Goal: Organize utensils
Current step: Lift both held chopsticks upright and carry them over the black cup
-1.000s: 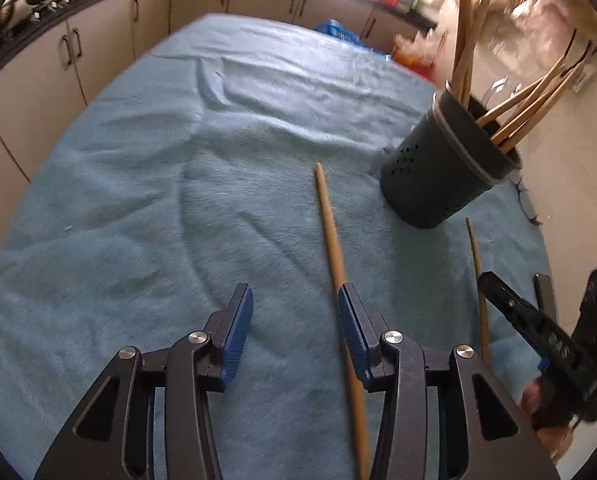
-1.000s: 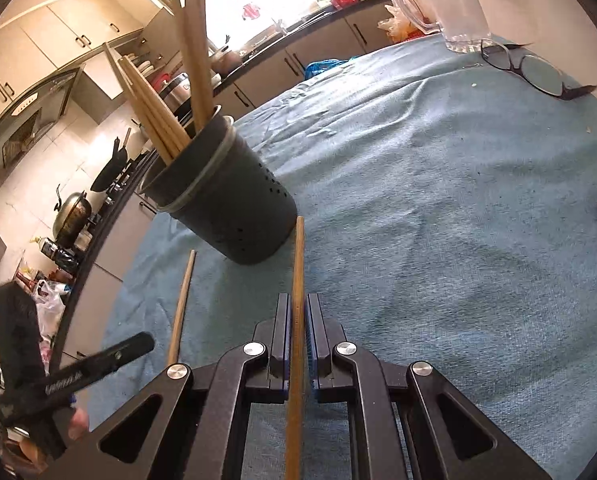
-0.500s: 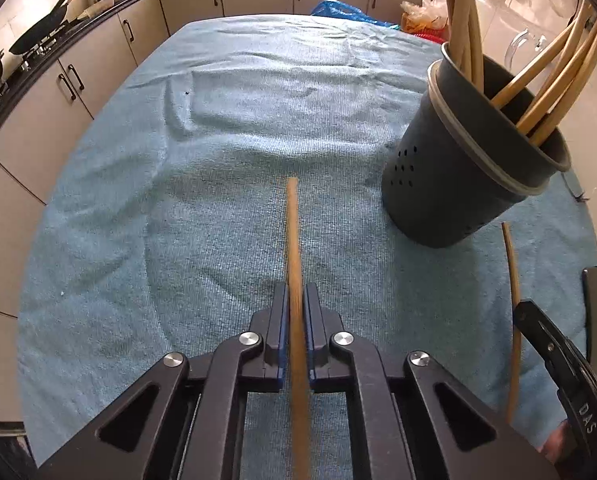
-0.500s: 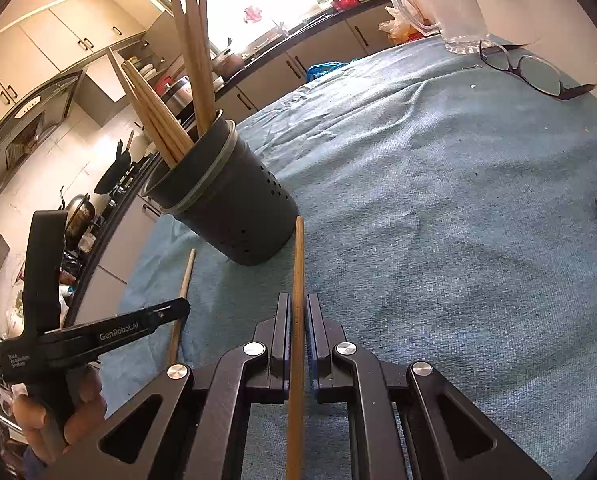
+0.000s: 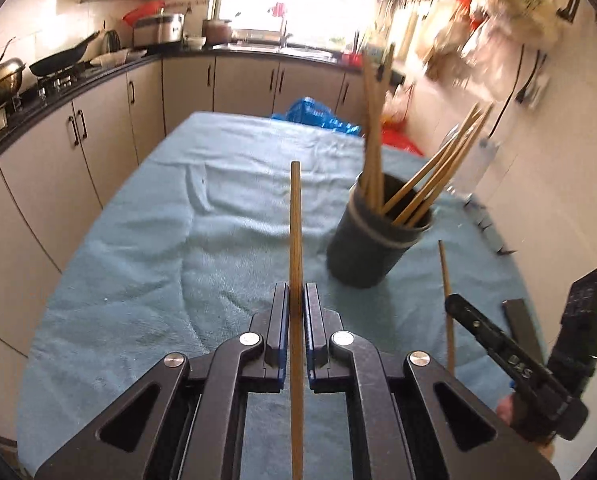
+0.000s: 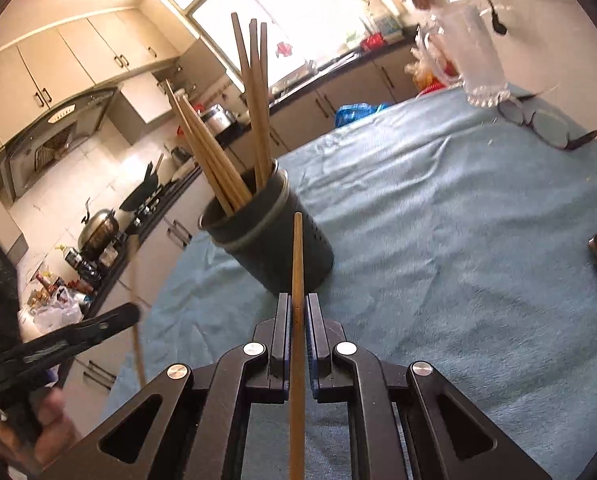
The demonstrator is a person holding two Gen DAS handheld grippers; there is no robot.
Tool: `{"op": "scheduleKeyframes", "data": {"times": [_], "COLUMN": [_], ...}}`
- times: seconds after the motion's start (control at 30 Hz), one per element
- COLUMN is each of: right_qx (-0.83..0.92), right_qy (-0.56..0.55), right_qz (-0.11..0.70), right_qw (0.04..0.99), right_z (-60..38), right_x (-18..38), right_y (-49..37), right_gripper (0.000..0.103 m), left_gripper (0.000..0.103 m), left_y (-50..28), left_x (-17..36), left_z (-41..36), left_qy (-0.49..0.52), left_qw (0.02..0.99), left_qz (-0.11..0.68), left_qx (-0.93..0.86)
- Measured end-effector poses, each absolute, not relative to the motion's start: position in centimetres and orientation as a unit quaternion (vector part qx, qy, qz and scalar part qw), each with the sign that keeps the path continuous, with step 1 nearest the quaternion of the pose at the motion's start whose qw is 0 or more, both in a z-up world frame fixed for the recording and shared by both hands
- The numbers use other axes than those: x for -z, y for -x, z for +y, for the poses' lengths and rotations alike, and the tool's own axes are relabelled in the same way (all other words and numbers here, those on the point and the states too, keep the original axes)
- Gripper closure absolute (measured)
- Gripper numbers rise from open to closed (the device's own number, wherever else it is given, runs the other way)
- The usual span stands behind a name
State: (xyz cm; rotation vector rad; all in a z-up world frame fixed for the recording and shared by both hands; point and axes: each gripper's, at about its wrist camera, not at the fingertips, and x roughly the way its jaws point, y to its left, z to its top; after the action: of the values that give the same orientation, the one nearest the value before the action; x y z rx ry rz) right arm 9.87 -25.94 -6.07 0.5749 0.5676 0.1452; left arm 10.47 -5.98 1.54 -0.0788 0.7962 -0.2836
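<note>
Wooden chopsticks already fill the dark holder [image 5: 372, 248] on the blue cloth [image 5: 138, 248], and each gripper, left [image 5: 296, 300] and right [image 6: 297, 312], clamps one more chopstick, lifted near it, not yet dropped in.

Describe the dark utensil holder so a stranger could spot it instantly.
On the blue towel-covered table, look right of centre for the dark round perforated holder. Wooden chopsticks fan out of its top, and nothing else on the cloth stands upright like it.
</note>
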Motion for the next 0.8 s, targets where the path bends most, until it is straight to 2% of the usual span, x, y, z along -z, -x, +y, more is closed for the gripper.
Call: {"op": "scheduleKeyframes", "data": {"times": [0.43, 0.8], "right_qx": [-0.037, -0.047], "right_qy": [-0.261, -0.239], "right_qz": [0.197, 0.173], "right_qw": [0.944, 0.954], "right_z": [-25.2, -23.6], "right_x": [0.8, -1.7], "right_y": [-3.8, -0.7], "right_gripper": [0.095, 0.096], "left_gripper": [0.096, 0.097], "left_y": [-7.6, -6.4], "left_x": [-3.7, -4.5], "left_z": [-4.8, -4.5], "left_qy": [0.059, 0.067], "left_qw": [0.919, 0.921], "left_qz": [0.355, 0.343], "left_qx": [0.162, 0.172]}}
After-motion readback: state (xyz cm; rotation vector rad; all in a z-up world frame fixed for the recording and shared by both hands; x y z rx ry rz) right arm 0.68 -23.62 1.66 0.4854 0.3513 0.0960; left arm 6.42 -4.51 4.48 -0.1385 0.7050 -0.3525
